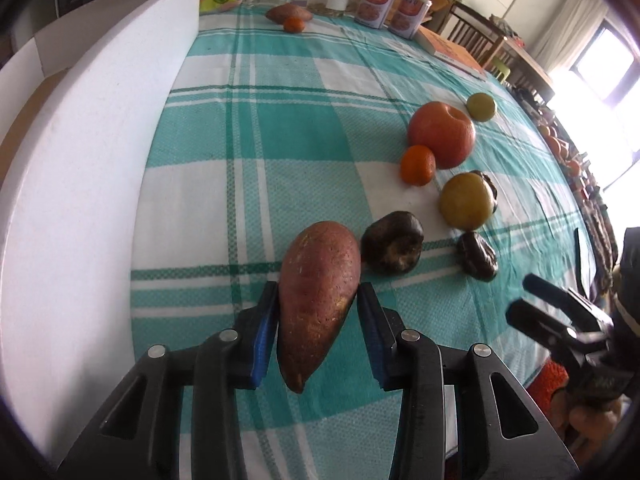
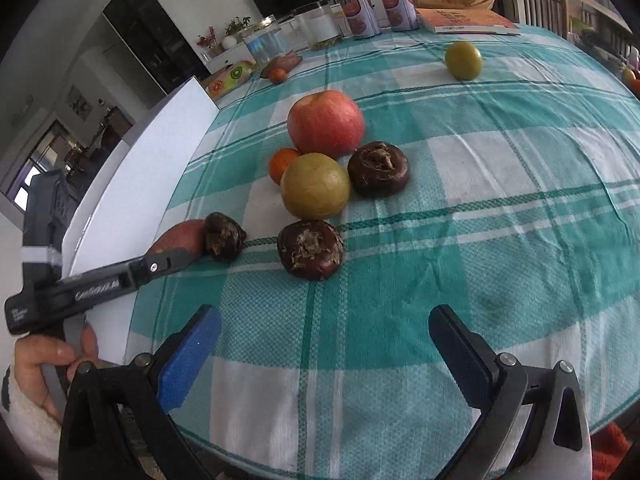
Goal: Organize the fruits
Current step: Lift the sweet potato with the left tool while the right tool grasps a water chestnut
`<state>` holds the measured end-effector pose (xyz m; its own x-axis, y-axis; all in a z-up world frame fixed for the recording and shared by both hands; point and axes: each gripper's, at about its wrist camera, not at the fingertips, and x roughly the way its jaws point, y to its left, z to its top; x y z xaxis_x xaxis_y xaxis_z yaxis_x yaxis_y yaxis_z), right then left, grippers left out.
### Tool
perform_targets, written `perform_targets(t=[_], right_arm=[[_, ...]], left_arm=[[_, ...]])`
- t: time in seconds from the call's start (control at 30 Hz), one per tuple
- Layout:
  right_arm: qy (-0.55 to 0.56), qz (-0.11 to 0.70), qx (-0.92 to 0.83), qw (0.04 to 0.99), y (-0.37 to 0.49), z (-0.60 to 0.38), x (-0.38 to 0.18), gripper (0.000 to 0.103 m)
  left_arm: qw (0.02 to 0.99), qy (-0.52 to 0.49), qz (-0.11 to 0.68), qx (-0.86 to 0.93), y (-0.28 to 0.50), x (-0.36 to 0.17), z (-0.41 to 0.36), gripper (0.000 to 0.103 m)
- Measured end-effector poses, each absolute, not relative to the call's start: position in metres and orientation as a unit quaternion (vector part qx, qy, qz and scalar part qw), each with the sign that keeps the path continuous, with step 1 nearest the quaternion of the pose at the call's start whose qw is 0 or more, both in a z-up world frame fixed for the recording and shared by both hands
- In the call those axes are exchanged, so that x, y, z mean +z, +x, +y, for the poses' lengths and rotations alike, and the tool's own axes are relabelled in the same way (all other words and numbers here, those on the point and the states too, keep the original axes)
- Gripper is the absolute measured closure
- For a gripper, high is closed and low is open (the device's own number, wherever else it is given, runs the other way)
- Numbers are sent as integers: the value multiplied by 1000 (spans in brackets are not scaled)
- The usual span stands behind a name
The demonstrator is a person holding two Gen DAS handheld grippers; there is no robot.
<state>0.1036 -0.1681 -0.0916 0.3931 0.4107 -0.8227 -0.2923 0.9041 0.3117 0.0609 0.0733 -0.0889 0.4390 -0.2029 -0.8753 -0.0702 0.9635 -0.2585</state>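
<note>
Left gripper [image 1: 318,334] around a sweet potato [image 1: 316,300]; right gripper [image 2: 324,356] spread wide and empty.

The left pad touches the potato's side, the right one sits just off it; whether it is lifted I cannot tell. Beyond: three water chestnuts [image 2: 310,249], two yellow-green fruits [image 2: 315,185], one apple [image 2: 326,123], one tangerine [image 1: 417,165]. At the far edge, another sweet potato [image 1: 289,13] and tangerine [image 1: 294,24], two cans [image 1: 376,2], on a teal plaid tablecloth [image 1: 280,136].
</note>
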Motion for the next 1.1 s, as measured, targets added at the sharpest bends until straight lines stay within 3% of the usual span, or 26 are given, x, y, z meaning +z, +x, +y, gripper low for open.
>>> perform_targets(t=[0.07, 0.13, 0.17, 0.33, 0.57, 0.67, 0.7, 0.73, 0.87, 0.9, 0.97, 1.0, 1.03, 1.1], right_arm=[[52, 517, 219, 826, 118, -154, -98, 26], [35, 525, 212, 824, 125, -142, -104, 53], [20, 520, 202, 830, 125, -140, -103, 58], [84, 523, 198, 824, 112, -165, -92, 59], [102, 481, 247, 835, 92, -152, -29, 59], [90, 457, 257, 847, 94, -133, -12, 58], [88, 453, 256, 849, 96, -129, -11, 58], [90, 454, 254, 849, 99, -126, -13, 58], [106, 473, 243, 840, 101, -129, -32, 58], [105, 477, 238, 840, 99, -131, -37, 58], [110, 482, 234, 837, 93, -139, -43, 58], [113, 483, 231, 837, 88, -144, -46, 58], [115, 483, 227, 838, 85, -148, -49, 58], [123, 485, 222, 837, 79, -156, -53, 58]], left_arm=[[840, -127, 526, -44, 51, -89, 70, 63], [842, -125, 522, -50, 44, -88, 68, 63], [843, -127, 520, -52, 42, -88, 68, 63], [851, -145, 498, -81, 29, -66, 65, 63], [870, -191, 434, -132, 8, -6, 83, 66], [883, -181, 419, -106, 8, 2, 97, 71], [882, -181, 423, -104, 11, -1, 100, 88], [878, -181, 430, -106, 14, -7, 101, 98], [875, -113, 464, -79, 30, -45, 82, 96], [876, -98, 468, -73, 30, -55, 78, 88], [888, -29, 455, -53, 25, -67, 64, 57], [896, -5, 442, -48, 23, -72, 58, 35], [901, 4, 431, -45, 20, -77, 56, 28], [899, -7, 436, -39, 24, -94, 59, 29]])
